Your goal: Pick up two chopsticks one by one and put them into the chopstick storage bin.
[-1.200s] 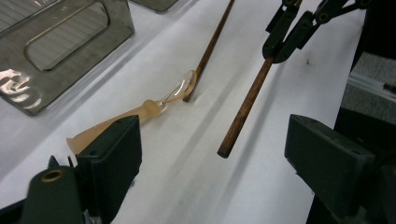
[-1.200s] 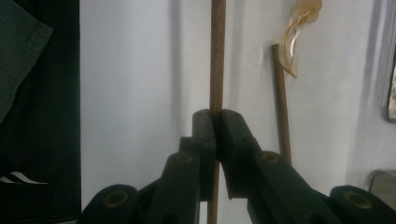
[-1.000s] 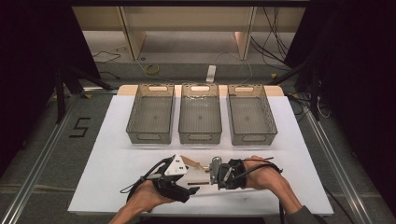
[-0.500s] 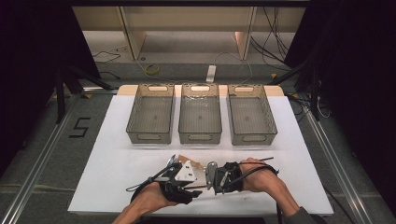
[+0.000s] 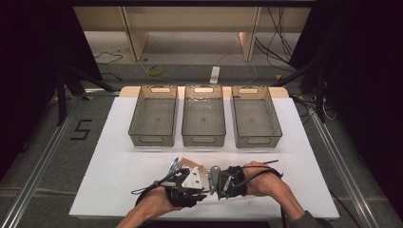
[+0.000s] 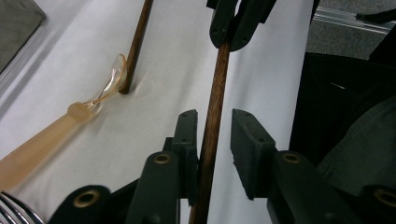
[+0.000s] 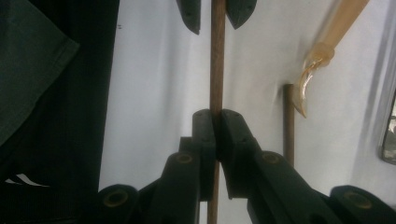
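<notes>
Right gripper (image 7: 215,122) clamps a wooden stick (image 7: 217,56) — held level above the table. Left gripper (image 6: 214,135), jaws just closing, straddles its other end; one pad touches, the other is apart. A handover seems close. Spoon (image 6: 100,93) lies beside them.

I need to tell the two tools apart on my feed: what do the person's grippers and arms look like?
Both are black. The left gripper carries a grey three-cornered plate on top, and a black cable trails from it. The right gripper trails a black cable too. Each has flat black pads fixed with small screws and brass-coloured pivots. A grey sleeve covers the right forearm.
</notes>
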A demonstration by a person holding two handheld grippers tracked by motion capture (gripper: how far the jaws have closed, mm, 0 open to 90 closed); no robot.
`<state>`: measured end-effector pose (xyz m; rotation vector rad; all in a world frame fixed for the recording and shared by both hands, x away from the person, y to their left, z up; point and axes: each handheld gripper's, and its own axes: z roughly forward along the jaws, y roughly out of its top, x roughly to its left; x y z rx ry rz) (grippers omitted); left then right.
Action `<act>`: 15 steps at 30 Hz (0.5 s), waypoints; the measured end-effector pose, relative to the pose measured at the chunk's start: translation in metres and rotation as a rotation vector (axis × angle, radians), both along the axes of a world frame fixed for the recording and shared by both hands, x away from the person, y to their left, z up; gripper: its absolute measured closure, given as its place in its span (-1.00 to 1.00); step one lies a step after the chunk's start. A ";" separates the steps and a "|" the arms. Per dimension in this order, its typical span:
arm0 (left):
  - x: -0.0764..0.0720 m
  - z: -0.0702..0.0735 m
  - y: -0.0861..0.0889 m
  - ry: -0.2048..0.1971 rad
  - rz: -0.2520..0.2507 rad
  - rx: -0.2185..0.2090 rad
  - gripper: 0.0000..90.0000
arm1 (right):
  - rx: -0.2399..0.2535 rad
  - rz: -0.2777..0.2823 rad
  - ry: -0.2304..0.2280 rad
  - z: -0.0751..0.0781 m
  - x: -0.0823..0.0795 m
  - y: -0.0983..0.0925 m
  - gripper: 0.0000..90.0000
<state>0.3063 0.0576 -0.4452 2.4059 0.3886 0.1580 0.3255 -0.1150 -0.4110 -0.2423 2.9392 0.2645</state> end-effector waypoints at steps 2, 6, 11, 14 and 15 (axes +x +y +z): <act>0.000 0.000 0.000 0.000 -0.002 -0.001 0.65 | -0.005 0.006 0.000 0.000 0.000 0.001 0.89; 0.000 -0.001 0.000 0.003 -0.017 0.012 0.74 | 0.000 0.013 0.005 -0.002 -0.001 0.001 0.89; -0.003 0.001 -0.001 -0.004 -0.050 0.004 0.85 | -0.015 0.023 0.013 -0.002 -0.002 0.001 0.86; -0.003 0.003 0.001 -0.005 -0.062 0.003 0.85 | -0.003 0.013 0.014 -0.002 -0.002 0.000 0.81; -0.003 0.004 0.002 -0.007 -0.063 -0.006 0.85 | 0.012 0.003 0.008 0.002 0.000 -0.002 0.71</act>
